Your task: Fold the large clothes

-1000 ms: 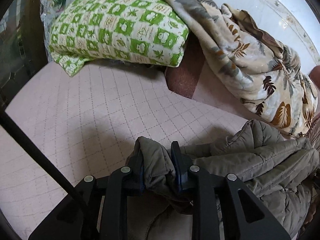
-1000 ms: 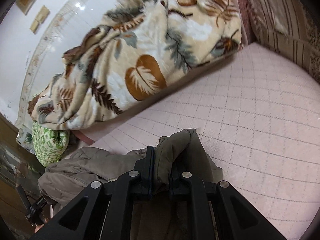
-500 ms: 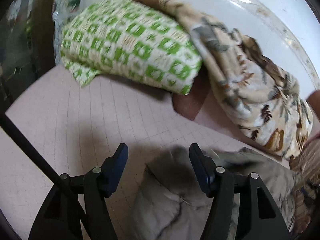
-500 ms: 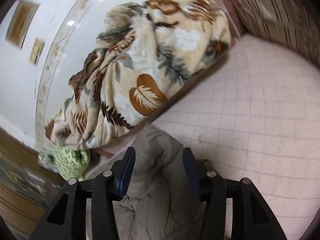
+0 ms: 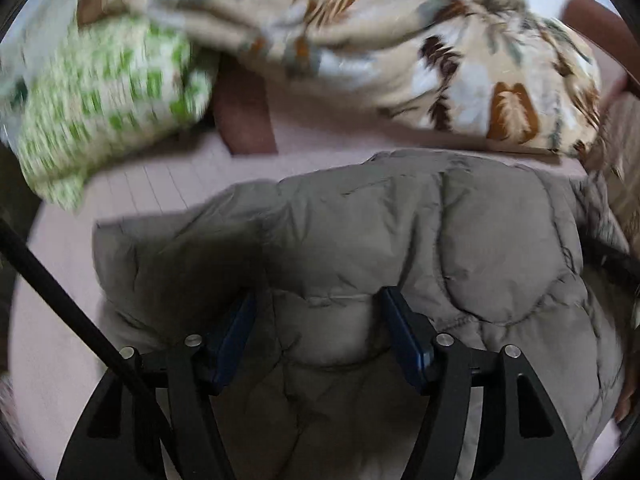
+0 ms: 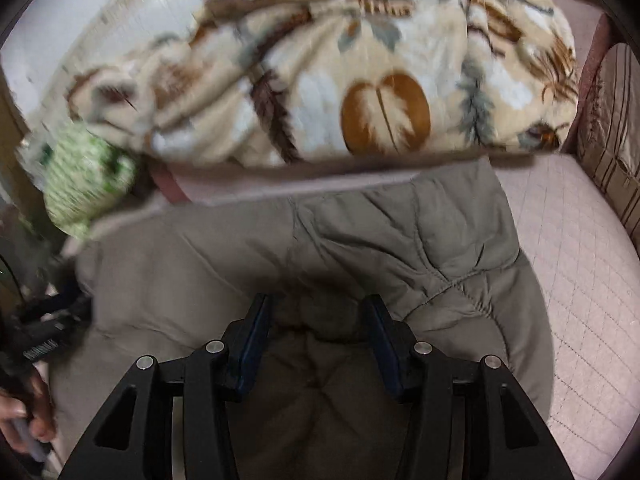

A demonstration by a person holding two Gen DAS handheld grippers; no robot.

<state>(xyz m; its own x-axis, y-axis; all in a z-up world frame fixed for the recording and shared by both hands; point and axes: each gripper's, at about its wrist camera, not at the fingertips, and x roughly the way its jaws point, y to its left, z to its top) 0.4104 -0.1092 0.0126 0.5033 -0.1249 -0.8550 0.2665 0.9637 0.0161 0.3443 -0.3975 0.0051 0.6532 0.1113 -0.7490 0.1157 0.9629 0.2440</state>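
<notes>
A grey-brown quilted puffer jacket [image 5: 400,240] lies folded on the pink quilted bed [image 5: 60,340]; it also fills the right wrist view [image 6: 320,240]. My left gripper [image 5: 316,300] is open and empty, its jaws spread just above the jacket's near part. My right gripper [image 6: 316,304] is open and empty too, above the jacket's near edge. In the right wrist view the left gripper [image 6: 48,320] shows at the far left in a hand.
A rolled cream blanket with brown leaf print [image 5: 420,48] [image 6: 340,92] lies behind the jacket. A green-and-white checked pillow [image 5: 104,100] [image 6: 88,176] sits at the back left. A striped cushion [image 6: 616,152] stands at the right. Bare bed [image 6: 580,260] shows right of the jacket.
Both grippers held folds of the jacket a second ago; they opened, let go, and pulled back. The jacket now lies flat and folded in front of them.
</notes>
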